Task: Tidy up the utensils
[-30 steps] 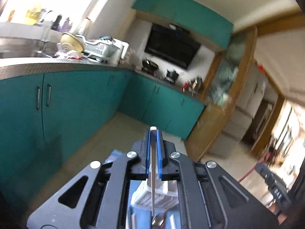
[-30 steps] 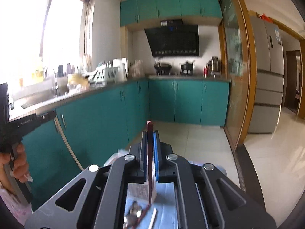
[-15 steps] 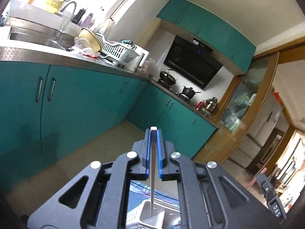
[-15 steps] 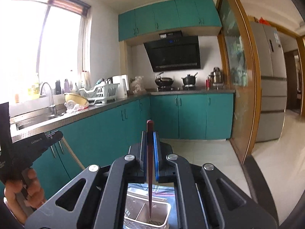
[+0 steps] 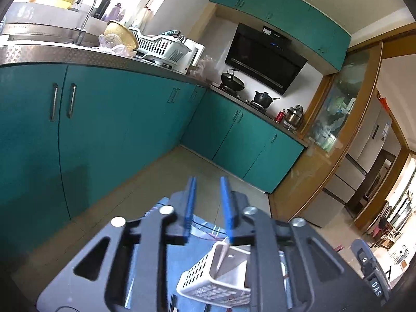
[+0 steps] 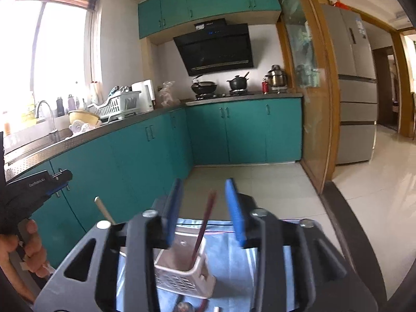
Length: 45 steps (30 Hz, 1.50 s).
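both utensils dropping into the caddy

i take the white perforated plastic utensil caddy (image 6: pixel 182 273) as my landmark. it stands on a pale blue cloth (image 6: pixel 228 257) right below both of my tools. my right gripper (image 6: pixel 205 208) hangs just above it with its blue pads spread wide and nothing between them. a dark red chopstick (image 6: pixel 205 223) stands free between them, leaning, with its lower end inside the caddy. my left gripper (image 5: pixel 208 208) is also parted and empty above the caddy. a thin silver utensil handle (image 5: pixel 223 254) rests against the caddy's rim just under it.

to finish this step well, i would lift both grippers straight up, pads wide, so neither one clips a handle or tips the light caddy. a few more small utensils (image 6: pixel 182 306) lie on the cloth at the caddy's near side, hard to make out; i judge those are next.

beyond the caddy are the tiled floor (image 6: pixel 260 182) and the teal kitchen cabinets (image 6: pixel 244 132).
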Each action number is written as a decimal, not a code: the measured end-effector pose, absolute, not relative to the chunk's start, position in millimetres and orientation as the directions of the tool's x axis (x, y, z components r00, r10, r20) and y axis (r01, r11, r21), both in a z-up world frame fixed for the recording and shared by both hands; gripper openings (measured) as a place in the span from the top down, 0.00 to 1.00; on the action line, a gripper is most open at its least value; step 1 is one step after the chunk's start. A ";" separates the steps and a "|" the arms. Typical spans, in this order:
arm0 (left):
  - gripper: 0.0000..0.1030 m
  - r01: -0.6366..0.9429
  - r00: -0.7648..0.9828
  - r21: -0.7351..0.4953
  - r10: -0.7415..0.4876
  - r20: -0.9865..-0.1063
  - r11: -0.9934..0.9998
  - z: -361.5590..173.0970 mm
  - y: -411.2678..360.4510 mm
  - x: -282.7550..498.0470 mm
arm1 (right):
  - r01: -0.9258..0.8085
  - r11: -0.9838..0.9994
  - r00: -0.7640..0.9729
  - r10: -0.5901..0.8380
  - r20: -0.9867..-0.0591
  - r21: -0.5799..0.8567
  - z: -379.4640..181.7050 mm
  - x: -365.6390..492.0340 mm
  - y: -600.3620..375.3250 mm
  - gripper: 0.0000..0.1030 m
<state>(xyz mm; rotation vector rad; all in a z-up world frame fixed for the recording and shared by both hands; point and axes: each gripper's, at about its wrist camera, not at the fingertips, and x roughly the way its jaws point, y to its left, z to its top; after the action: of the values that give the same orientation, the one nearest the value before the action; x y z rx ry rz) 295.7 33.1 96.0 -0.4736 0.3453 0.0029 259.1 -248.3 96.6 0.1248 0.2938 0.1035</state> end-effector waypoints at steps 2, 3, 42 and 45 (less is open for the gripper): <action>0.76 -0.070 0.936 -0.447 -0.096 -0.338 0.892 92.9 34.6 287.6 | -0.077 0.990 0.953 0.109 -0.284 0.121 95.5 247.9 -251.5 0.63; 0.73 -0.064 0.932 -0.446 -0.106 -0.346 0.893 90.0 35.5 283.4 | -0.074 0.991 0.953 0.102 -0.286 0.107 94.3 238.2 -253.6 0.62; 0.92 -0.003 0.546 -0.155 -0.128 -0.828 0.988 -129.0 -13.2 317.4 | -0.127 0.991 0.520 0.095 -0.849 0.033 -137.5 294.9 -191.0 0.93; 0.93 -0.005 0.546 -0.154 -0.126 -0.828 0.988 -130.3 -11.8 312.5 | -0.109 0.993 0.514 0.097 -0.852 0.047 -135.8 290.0 -200.1 0.94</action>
<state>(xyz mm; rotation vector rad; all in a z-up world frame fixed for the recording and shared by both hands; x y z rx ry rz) 312.5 -11.8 -130.3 -0.1439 0.9916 -0.0717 290.0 -200.1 -135.8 -0.0130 1.0236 0.1240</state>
